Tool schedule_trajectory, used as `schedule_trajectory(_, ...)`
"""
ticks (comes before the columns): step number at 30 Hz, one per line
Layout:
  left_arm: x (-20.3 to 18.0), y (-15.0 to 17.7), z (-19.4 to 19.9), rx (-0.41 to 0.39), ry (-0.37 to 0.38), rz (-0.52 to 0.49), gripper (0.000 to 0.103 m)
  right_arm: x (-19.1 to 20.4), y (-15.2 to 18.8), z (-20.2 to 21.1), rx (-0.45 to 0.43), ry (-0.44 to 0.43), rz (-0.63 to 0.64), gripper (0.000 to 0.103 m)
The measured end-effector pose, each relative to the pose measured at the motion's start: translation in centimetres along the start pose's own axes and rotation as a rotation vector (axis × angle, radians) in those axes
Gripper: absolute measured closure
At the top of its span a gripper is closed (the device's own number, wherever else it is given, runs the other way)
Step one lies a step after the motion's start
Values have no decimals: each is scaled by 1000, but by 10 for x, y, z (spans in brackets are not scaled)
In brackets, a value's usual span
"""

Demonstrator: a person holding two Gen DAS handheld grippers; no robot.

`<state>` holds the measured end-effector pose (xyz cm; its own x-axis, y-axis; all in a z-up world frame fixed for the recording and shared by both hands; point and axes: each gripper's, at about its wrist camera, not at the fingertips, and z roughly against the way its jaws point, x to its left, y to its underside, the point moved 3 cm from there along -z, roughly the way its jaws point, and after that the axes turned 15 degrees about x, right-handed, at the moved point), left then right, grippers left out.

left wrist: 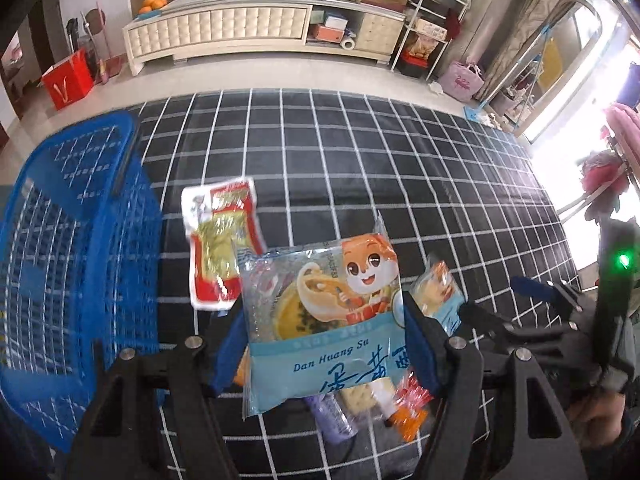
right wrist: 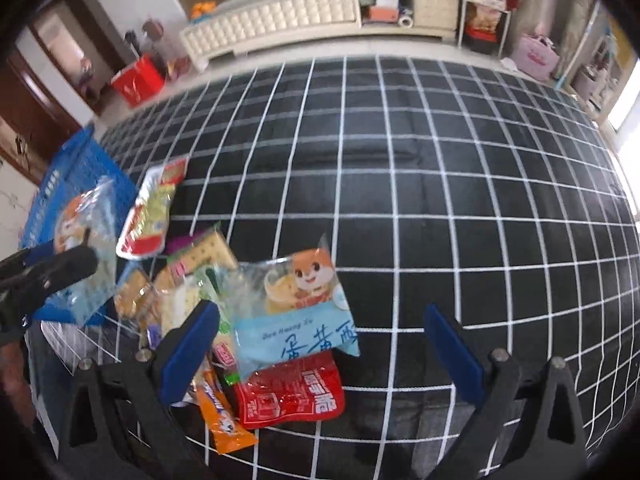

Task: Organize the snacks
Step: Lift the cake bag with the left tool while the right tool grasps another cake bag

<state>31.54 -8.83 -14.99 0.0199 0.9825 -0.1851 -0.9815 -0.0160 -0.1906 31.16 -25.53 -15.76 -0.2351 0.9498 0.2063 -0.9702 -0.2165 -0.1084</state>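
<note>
My left gripper (left wrist: 324,344) is shut on a light-blue egg-yolk pastry packet (left wrist: 320,312) with a cartoon squirrel, held up off the table beside the blue basket (left wrist: 72,240). The right wrist view shows that same held packet (right wrist: 88,248) in front of the basket (right wrist: 68,168). My right gripper (right wrist: 320,348) stands open over a pile of snacks. Between its fingers lies a second light-blue packet (right wrist: 296,312), resting on a red packet (right wrist: 288,396). An orange stick pack (right wrist: 224,420), cracker packs (right wrist: 200,256) and a red-and-yellow packet (right wrist: 152,212) lie to the left.
The table wears a black cloth with a white grid (right wrist: 440,200), bare to the right and far side. Beyond it on the floor are a long white cabinet (left wrist: 240,32), a red bag (left wrist: 68,80) and a pink bag (left wrist: 464,80).
</note>
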Motion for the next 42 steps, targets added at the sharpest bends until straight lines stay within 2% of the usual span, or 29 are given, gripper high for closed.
schedule_trajectory(2,6,6,-8,19,22,12,36,3,-3,-9,27,-25,14,0)
schedule_trajectory(11,10,19,-21,38,-36,-7,36,17,-12,-46,98,-33,57,0)
schedule_trajectory(16,13,17,-28,49,-56,-21,36,16,-11,-54,100,-57,43,0)
schedule_trajectory(17,14,17,-28,51,-56,-18,36,17,-11,-54,95,-54,48,2)
schedule_trajectory(19,16,18,-28,54,-49,-14,36,18,-9,-55,94,-52,68,15)
schedule_trajectory(23,15,21,-26,47,-57,-20,36,25,-10,-54,68,-34,85,24)
schedule_trajectory(25,13,23,-20,38,-63,-33,36,22,-7,-47,62,-40,77,28)
schedule_trajectory(32,10,31,21,-41,-38,-71,36,34,3,11,-48,-22,58,29)
schedule_trajectory(36,17,37,54,-97,-26,-90,36,58,5,53,-117,-20,93,29)
schedule_trajectory(42,51,42,100,-153,-47,-86,36,108,1,97,-200,-32,158,29)
